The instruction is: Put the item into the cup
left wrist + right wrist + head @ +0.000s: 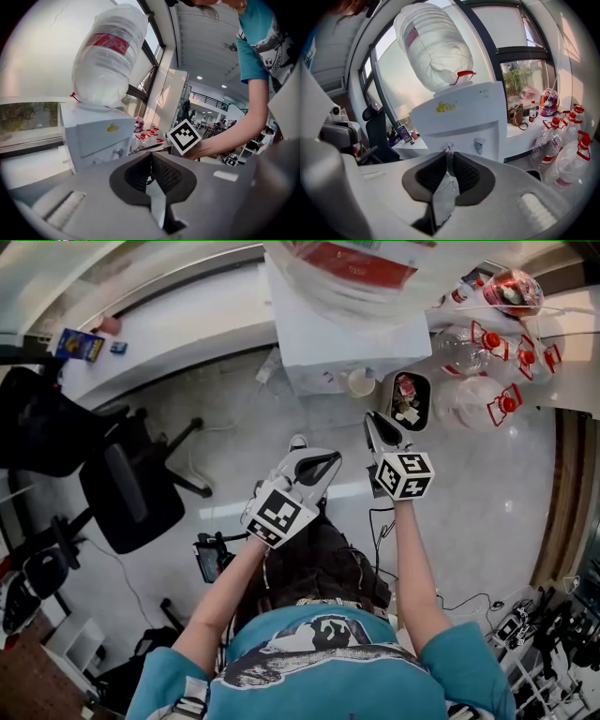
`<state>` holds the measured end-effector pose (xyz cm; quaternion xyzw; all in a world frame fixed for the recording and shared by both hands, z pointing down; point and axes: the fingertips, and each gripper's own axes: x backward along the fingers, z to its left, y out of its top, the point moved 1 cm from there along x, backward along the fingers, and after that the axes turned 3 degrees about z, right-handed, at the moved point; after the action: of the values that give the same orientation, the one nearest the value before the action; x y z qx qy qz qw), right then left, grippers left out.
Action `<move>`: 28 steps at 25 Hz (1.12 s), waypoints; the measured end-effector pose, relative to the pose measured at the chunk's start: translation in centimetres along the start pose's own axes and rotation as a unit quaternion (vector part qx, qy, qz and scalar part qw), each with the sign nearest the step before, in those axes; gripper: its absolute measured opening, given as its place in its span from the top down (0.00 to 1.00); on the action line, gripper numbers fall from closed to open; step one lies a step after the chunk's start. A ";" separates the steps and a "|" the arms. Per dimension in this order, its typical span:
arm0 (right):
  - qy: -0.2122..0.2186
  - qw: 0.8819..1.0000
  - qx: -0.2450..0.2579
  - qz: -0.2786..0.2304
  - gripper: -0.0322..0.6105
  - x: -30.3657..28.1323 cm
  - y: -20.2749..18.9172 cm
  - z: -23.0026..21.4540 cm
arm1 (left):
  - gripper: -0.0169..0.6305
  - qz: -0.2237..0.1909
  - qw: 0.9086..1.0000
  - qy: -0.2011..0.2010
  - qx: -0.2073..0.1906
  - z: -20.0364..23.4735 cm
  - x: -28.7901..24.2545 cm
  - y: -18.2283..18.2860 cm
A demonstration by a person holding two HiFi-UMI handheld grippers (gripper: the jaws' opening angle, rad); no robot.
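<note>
the water dispenser [352,338], with its big upturned bottle [342,268] on top, stands straight ahead of the person. at the foot of its front face sits a small pale cup [361,382]; it is tiny in the head view, so calling it a paper cup is a guess. a dark bin [410,401] of scraps stands just beside the dispenser's front right corner.

the left gripper [328,463] has its jaws pressed together with nothing between them, and the right gripper [373,421] is the same: pads meet, and only floor and a loose cable show through the slit below. so neither tool carries anything. which item is meant for the cup cannot be told from here.

the relation that matters: the cup lies ahead of both tools, on the dispenser side. the right gripper is the nearer one, its jaws pointing almost straight at the cup and the taps above it. the left gripper hangs further back from the dispenser and off to the left, angled toward the right one. by my reading, the task has yet to start, since something must be picked up first.
</note>
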<state>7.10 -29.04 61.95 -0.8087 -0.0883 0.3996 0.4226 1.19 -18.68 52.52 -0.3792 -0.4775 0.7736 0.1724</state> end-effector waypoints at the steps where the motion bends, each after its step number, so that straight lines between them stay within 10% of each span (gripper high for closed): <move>1: -0.003 1.000 0.004 0.005 0.88 -0.7 -0.4 -0.6 | 0.96 0.000 1.000 -0.004 -0.005 0.1 -0.4 -0.2; 28: -0.069 0.991 -0.053 0.103 0.88 -14.5 -6.2 -10.9 | 0.98 0.013 0.999 -0.033 0.016 4.3 -4.9 -3.2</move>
<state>6.45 -38.82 78.41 -0.8055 -0.0546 0.4903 0.3283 0.86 -22.90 58.48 -0.3567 -0.4654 0.7956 0.1525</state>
